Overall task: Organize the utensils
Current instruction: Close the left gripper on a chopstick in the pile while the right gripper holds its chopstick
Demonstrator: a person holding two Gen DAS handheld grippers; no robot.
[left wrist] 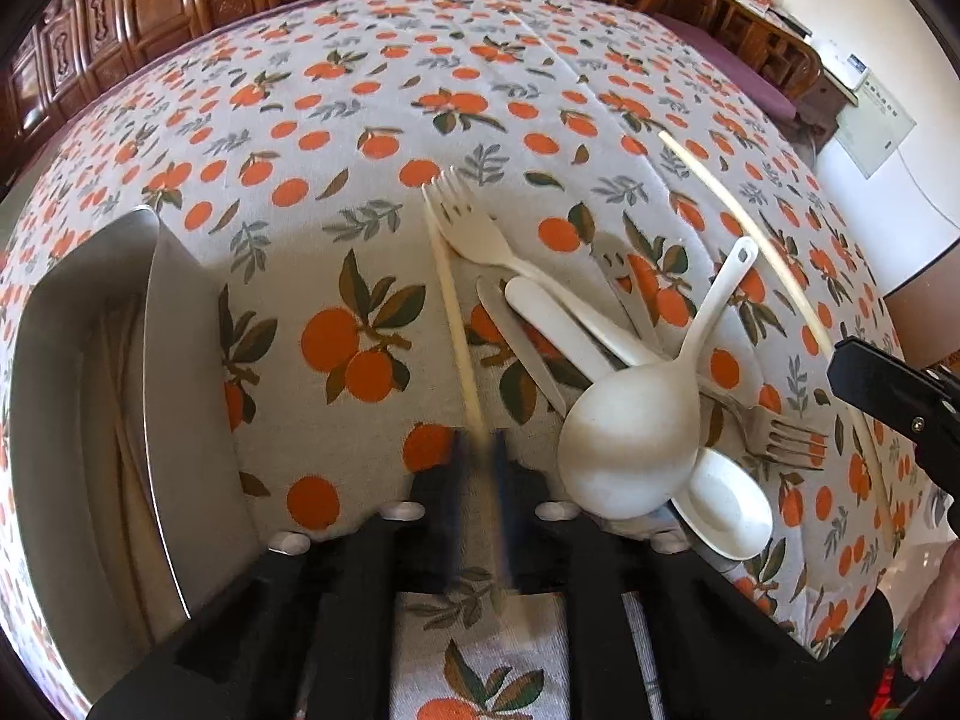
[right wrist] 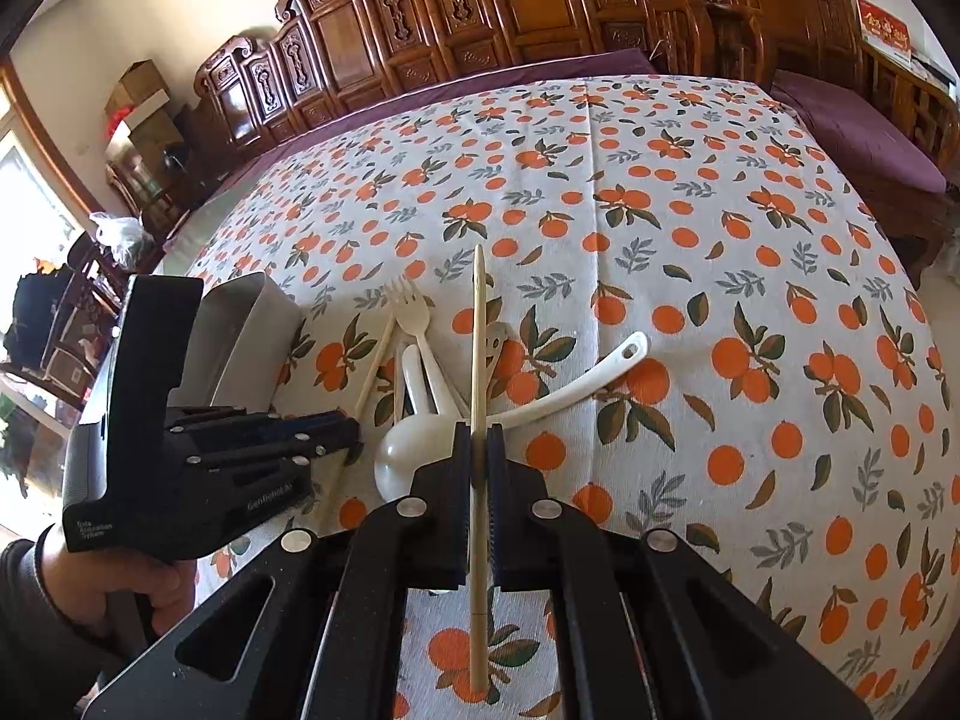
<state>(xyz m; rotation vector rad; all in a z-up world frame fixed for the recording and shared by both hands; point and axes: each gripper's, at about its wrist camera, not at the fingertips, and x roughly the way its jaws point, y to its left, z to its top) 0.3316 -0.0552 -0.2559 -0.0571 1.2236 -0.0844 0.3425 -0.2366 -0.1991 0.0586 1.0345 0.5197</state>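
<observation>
My left gripper (left wrist: 479, 450) is shut on a cream chopstick (left wrist: 451, 312) that points away over the table. My right gripper (right wrist: 478, 441) is shut on a second chopstick (right wrist: 477, 348), also seen in the left wrist view (left wrist: 774, 264). A pile of utensils lies between them: a large white soup spoon (left wrist: 636, 444), a smaller white spoon (left wrist: 729, 504), a cream plastic fork (left wrist: 474, 228), a metal fork (left wrist: 774, 432) and a metal knife (left wrist: 519, 342). A steel divided tray (left wrist: 180, 372) stands left of my left gripper and holds chopsticks (left wrist: 120, 420).
The table wears an orange-print cloth (right wrist: 720, 300). Carved wooden furniture (right wrist: 480, 18) lines the far side, with a purple-cushioned bench (right wrist: 858, 132) at the right. The left gripper's body (right wrist: 180, 450) sits close beside my right gripper.
</observation>
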